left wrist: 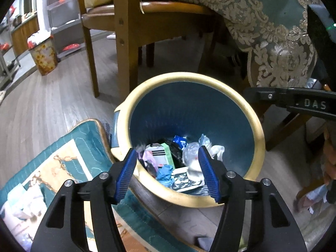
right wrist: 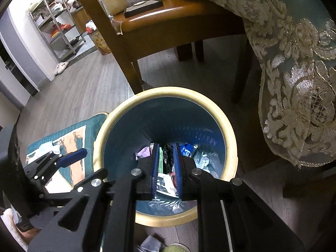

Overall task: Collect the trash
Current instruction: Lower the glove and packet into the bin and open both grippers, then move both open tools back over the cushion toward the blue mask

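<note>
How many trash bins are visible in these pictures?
2. The blue bin with a cream rim stands below both grippers; the flowered bin stands far left. Others may be hidden.

The right gripper covers part of the trash in the bin; the mat and the lace tablecloth run off frame.

Dim indoor light, strong fisheye warp, dark vignetted corners, mostly sharp
</note>
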`<state>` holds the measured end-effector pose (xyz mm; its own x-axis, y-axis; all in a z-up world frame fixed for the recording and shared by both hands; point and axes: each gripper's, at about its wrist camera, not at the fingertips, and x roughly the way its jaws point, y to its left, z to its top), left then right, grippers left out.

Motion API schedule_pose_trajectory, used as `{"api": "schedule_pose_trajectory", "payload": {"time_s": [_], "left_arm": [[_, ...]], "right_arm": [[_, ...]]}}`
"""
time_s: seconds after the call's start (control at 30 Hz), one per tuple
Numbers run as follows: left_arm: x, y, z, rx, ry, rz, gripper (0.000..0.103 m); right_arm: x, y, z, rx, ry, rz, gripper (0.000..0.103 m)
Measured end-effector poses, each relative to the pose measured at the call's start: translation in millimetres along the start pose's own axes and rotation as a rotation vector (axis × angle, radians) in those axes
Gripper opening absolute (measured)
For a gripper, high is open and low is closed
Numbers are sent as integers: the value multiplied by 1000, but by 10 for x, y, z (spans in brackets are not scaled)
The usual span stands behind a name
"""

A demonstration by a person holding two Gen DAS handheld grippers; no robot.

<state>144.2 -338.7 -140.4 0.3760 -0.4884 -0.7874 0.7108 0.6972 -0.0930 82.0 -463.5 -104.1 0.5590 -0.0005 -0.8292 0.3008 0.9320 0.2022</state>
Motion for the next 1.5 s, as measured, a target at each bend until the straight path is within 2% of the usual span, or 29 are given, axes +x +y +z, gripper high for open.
{"api": "schedule_pose_trajectory", "payload": {"time_s": [0.17, 0.2, 0.23, 0.27, 0.37, 0.5, 0.63, 0.87, 0.97, 1.13, 1.3, 1.37, 1.5], "left_arm": [[-207, 27, -22, 12, -22, 21, 63], [-256, 39, -28, 12, -27, 25, 63], [-335, 61, -37, 12, -36, 31, 63], [-391, 80, -43, 11, -42, 34, 63], [-634, 157, -62, 2, -67, 49, 64], [-1089, 329, -89, -12, -106, 76, 67], [-1572, 496, -86, -1, -142, 101, 67], [-2363, 908, -219, 4, -185, 195, 70], [-2524, 1124, -378, -39, -199, 246, 71], [-2672, 1590, -637, -197, -201, 252, 71], [-2801, 1871, -861, -223, -200, 307, 72], [-2810, 1989, -956, -230, -177, 333, 72], [-2862, 2256, -1135, -288, -162, 347, 72]], "right_arm": [[-108, 126, 47, -20, -16, 0, 14], [-135, 159, 53, -27, -19, -4, 19], [-178, 196, 63, -31, -29, -8, 28], [-218, 226, 71, -32, -41, -11, 31], [-330, 328, 85, -41, -71, -20, 35], [-438, 495, 91, -63, -92, -37, 52], [-553, 668, 100, -83, -122, -46, 58], [-645, 988, 87, -106, -154, -38, 61], [-668, 1217, 42, -141, -168, -17, 64], [-565, 1581, -26, -194, -142, 23, 66], [-372, 1998, -111, -235, -116, 70, 73], [-221, 2195, -158, -253, -76, 90, 73], [-26, 2541, -176, -282, -54, 120, 73]]}}
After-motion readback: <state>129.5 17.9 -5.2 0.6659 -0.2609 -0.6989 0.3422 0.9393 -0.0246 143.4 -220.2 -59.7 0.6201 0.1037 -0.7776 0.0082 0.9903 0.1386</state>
